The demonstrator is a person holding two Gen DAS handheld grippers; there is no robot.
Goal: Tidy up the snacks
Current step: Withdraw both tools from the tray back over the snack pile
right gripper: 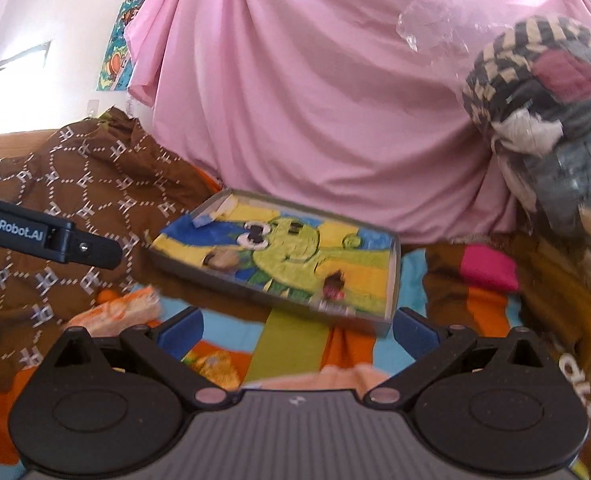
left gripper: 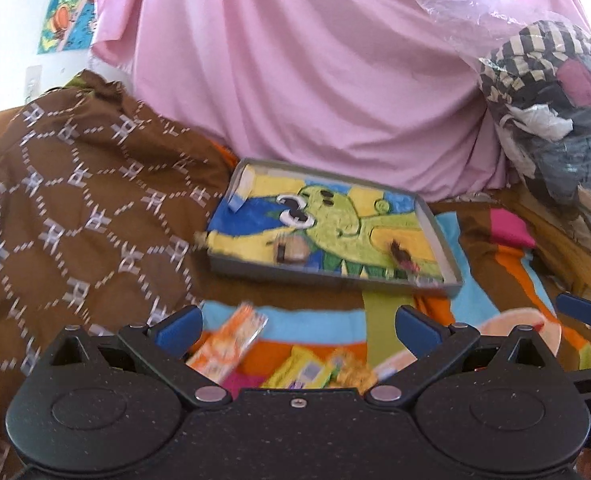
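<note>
The tray (left gripper: 449,258), shallow and lined with a bright cartoon picture, lies on the striped blanket (left gripper: 491,292) in front of the pink sheet (left gripper: 315,80). Two small snacks already sit inside it, a brown one (left gripper: 291,251) and a dark one (left gripper: 401,257). Just before the tray's near edge, an orange packet (left gripper: 227,344) and a yellow wrapper (left gripper: 295,372) lie loose on the blanket, between the fingers of the left gripper (left gripper: 297,328), which stands wide apart and empty. The right gripper (right gripper: 297,330) is likewise spread and holds nothing, hovering near the tray's front corner. The packets look light, thin and crinkly, likely to slip or crush, so a gentle pinch across the flat middle of the orange packet seems safest.
</note>
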